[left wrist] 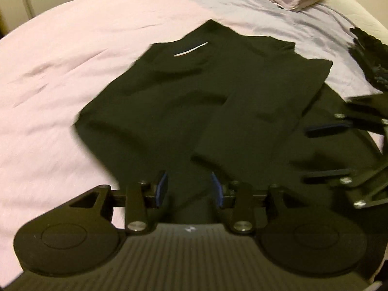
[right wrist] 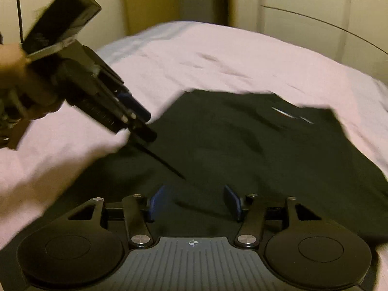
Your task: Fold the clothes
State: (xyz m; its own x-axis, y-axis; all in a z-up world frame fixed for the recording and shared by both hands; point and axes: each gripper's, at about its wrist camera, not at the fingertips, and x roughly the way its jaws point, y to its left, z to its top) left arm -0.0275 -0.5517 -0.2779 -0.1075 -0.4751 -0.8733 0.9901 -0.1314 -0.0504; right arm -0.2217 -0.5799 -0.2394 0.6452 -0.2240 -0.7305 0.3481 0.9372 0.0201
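Lying mid-frame on the pale pink bedsheet (left wrist: 60, 55): black soft-knit shirt (left wrist: 169, 101), one side panel doubled inward. Judged light, limp, prone to sliding; best pinched at a hem corner. Left gripper (left wrist: 189, 189) and right gripper (right wrist: 194, 203) both gape, holding nothing.

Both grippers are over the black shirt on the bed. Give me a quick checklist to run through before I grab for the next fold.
1. Left gripper open: ok, jaws apart, nothing between them.
2. Right gripper open: ok, jaws apart and empty.
3. Black shirt lying on the bed sheet: ok, one side is already folded over the middle.
4. Shirt flat enough to fold: not ok, wrinkles and a raised flap show.
5. Grippers apart from each other: ok, the right one sits off to the side in the left wrist view.
6. Exact hem edge to grab: cannot tell, the pictures are blurred and the cloth is dark.
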